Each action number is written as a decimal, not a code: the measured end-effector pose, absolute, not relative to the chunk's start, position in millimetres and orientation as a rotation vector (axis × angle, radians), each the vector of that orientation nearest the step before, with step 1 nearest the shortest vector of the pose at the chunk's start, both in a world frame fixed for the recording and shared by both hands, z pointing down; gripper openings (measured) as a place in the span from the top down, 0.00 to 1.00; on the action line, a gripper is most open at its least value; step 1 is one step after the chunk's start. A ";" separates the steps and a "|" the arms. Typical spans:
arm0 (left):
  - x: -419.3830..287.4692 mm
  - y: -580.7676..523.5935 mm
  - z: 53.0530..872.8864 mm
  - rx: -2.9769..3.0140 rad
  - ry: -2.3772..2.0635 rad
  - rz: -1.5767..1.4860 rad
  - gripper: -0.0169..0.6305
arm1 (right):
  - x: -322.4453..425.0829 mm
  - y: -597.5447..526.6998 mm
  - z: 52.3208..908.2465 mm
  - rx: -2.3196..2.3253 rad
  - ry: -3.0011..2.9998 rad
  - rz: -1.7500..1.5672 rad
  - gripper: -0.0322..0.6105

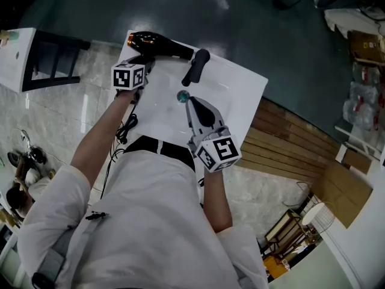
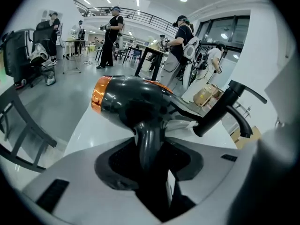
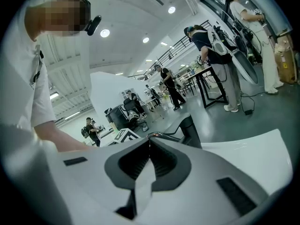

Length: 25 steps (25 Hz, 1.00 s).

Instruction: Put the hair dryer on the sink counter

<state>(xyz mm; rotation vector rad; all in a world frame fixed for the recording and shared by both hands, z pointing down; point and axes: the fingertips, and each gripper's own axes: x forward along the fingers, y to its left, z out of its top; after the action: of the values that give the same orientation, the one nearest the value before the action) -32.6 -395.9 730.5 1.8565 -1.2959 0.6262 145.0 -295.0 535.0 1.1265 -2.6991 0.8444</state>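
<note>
A black hair dryer with an orange end lies across the far left corner of the white sink counter. My left gripper reaches it from the near side. In the left gripper view the jaws are closed on the dryer's dark handle, with the body just beyond the tips. My right gripper hovers over the middle of the counter beside the drain. Its jaws meet with nothing between them.
A black faucet stands on the counter just right of the dryer, also seen as a faucet close by. The dryer's cord hangs off the near edge. A black frame stands left, wooden slats lie right.
</note>
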 end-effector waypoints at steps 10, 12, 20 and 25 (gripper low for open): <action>-27.9 -395.6 735.9 1.884 -1.278 0.706 0.71 | 144.8 -297.7 536.2 1.129 -2.699 0.855 0.94; -27.0 -393.2 738.9 1.885 -1.269 0.718 0.71 | 143.6 -298.1 535.5 1.128 -2.700 0.855 0.94; -23.8 -392.3 737.8 1.912 -1.226 0.739 0.67 | 141.6 -295.5 535.3 1.130 -2.699 0.853 0.94; -21.8 -389.9 734.2 1.936 -1.208 0.751 0.61 | 139.9 -293.1 534.0 1.130 -2.705 0.849 0.94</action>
<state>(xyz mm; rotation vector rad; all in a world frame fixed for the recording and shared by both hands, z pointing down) -21.8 -389.9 734.2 1.9362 -1.2083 0.7509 139.9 -293.1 534.0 1.1295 -2.7047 0.8490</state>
